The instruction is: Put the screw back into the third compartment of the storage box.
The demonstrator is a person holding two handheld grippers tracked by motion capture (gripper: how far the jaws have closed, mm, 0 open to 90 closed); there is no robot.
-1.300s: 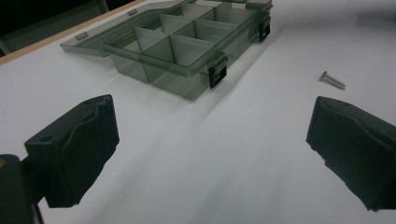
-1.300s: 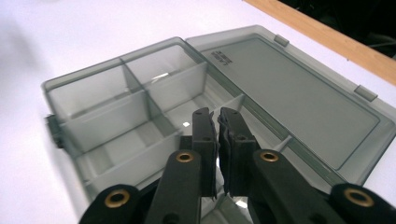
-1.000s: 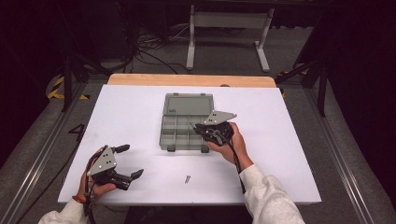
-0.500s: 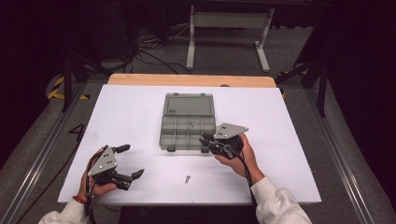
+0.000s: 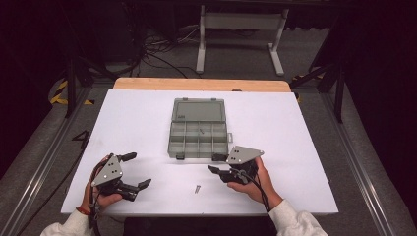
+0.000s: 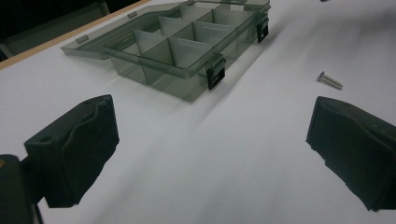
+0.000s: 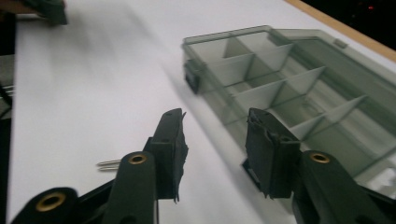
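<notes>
A white table top [image 5: 147, 123] with a wooden far edge [image 5: 201, 84], cables [image 5: 147, 54] and a grey metal stand [image 5: 241, 22] behind.

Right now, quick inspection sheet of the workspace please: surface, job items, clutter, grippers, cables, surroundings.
Surface: white board on a wood-edged table, flat and clean.
Job's things: grey compartment box, lid open and lying flat behind it, one small screw in a middle compartment; loose screw on the board in front of the box.
Clutter: nothing seen.
Grippers: left gripper open, nothing between its jaws, held low at the near left. Right gripper empty beside the box's near right corner, jaws have just been opening.
Cables: one trails from each gripper; a tangle lies on the floor behind the table.
Surroundings: dark room, white frame legs beyond the table.
</notes>
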